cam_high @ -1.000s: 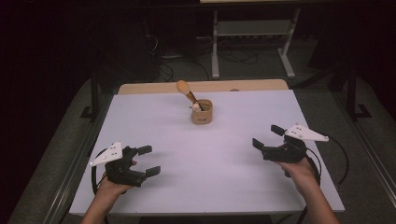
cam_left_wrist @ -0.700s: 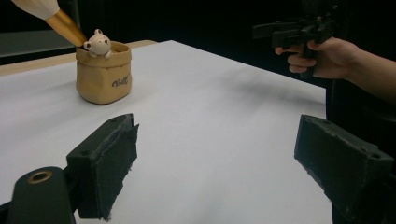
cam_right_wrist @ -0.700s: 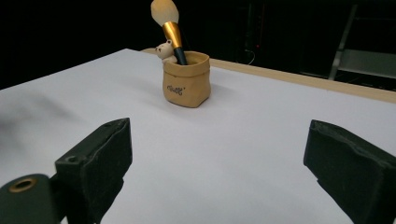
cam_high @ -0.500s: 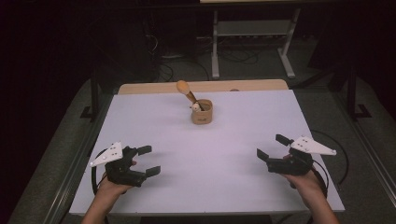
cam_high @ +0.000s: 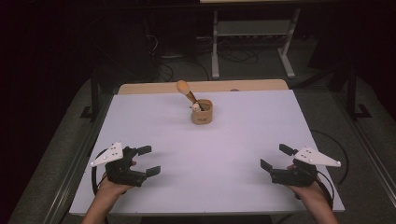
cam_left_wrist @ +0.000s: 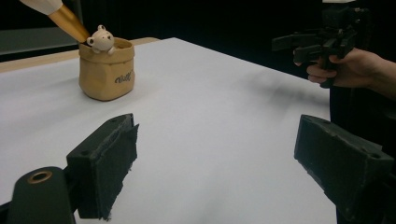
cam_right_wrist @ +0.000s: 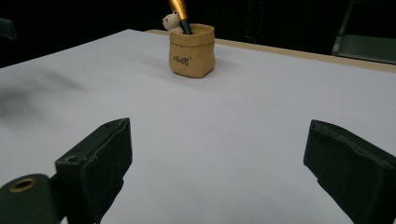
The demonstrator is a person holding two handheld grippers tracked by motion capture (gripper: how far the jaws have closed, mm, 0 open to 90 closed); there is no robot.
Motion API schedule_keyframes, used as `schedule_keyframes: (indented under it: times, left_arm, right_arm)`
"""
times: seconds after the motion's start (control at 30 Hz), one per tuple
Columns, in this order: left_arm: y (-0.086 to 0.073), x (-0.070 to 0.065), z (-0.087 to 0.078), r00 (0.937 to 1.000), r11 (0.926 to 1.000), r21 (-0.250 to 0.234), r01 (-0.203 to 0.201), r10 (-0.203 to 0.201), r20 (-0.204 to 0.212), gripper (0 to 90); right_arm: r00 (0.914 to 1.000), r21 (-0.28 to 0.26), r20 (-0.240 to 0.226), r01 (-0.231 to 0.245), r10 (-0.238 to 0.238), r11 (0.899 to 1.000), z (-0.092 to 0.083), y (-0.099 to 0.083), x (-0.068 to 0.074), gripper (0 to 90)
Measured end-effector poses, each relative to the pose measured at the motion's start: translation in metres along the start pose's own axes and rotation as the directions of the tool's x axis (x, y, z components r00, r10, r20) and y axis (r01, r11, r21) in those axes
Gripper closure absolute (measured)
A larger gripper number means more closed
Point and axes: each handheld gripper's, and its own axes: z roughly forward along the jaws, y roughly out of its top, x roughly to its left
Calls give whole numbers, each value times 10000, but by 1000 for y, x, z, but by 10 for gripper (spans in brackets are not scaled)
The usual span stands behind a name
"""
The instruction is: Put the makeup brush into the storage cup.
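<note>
A small tan bag-shaped holder [cam_high: 201,112] stands upright at the far middle of the white table [cam_high: 243,135]. A brush with a gold handle [cam_high: 187,92] leans out of it to the left, beside a little white bear figure [cam_high: 195,107]. The holder [cam_left_wrist: 106,69] with its bear [cam_left_wrist: 101,39] lies ahead of my left gripper; from the right gripper view the holder [cam_right_wrist: 192,44] stands far ahead. My left gripper [cam_high: 148,160] hovers open near the front left edge, empty. My right gripper [cam_high: 276,157] hovers open near the front right edge, empty. The right gripper [cam_left_wrist: 303,46] also appears far off in the left gripper view.
A bare wooden strip [cam_high: 154,87] runs along the table's far edge. Beyond it stands a grey metal rack [cam_high: 252,32] on a dark floor with cables. Dark carpet [cam_high: 56,154] borders the table's left and right sides.
My right gripper has moved back toward the front edge and a little lower, still open. The left gripper and the holder have stayed put.
</note>
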Motion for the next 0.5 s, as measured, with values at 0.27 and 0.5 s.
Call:
schedule_keyframes:
  times: [0.27, 0.5]
  left_arm:
    - [-2, 1, 1, 9999, 9998, 195, -93, 94, -69, 127]
    - [-2, 1, 3, 9999, 9997, 246, -68, 70, -86, 127]
  right_arm:
    - [9998, 225, -102, 157, -154, 9996, 1, -6, -3, 71]
    - [9991, 407, -203, 373, -364, 9985, 4, -7, 0, 70]
